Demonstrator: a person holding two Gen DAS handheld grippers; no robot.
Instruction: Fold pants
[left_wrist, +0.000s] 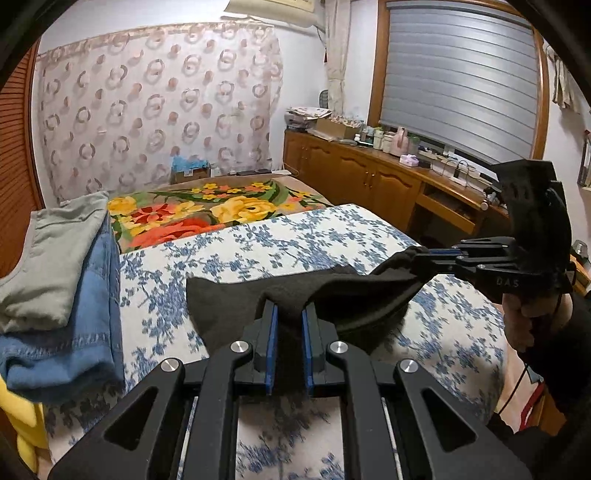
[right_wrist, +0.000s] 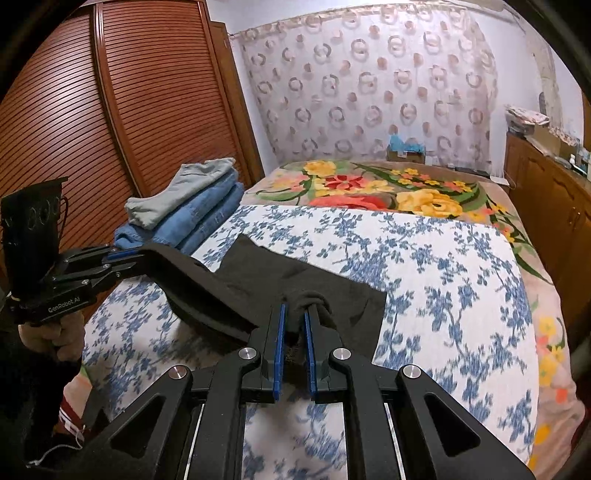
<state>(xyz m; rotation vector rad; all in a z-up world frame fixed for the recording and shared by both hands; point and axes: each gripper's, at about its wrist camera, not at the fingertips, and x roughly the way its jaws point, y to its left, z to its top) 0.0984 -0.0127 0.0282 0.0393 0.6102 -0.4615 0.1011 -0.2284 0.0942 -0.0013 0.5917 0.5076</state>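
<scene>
The bed (right_wrist: 461, 258), under its blue-flowered white cover, carries everything here. On its left edge sits a stack of folded clothes (right_wrist: 192, 206), denim with a pale grey piece on top. The black pants (right_wrist: 295, 280) lie near the bed's front edge, their far part flat on the cover and the near edge lifted off it. The left tongs (left_wrist: 290, 314) are pinching a bunched fold of that near edge, and the right tongs (right_wrist: 294, 314) are pinching another bunch of the same edge further along, with cloth sagging between them.

The step looks like carrying the raised edge over to lay one half on the other. To do it well, keep both tongs level and the cloth between them taut, and bring the edge down square onto the far hem, clear of the stack.
</scene>
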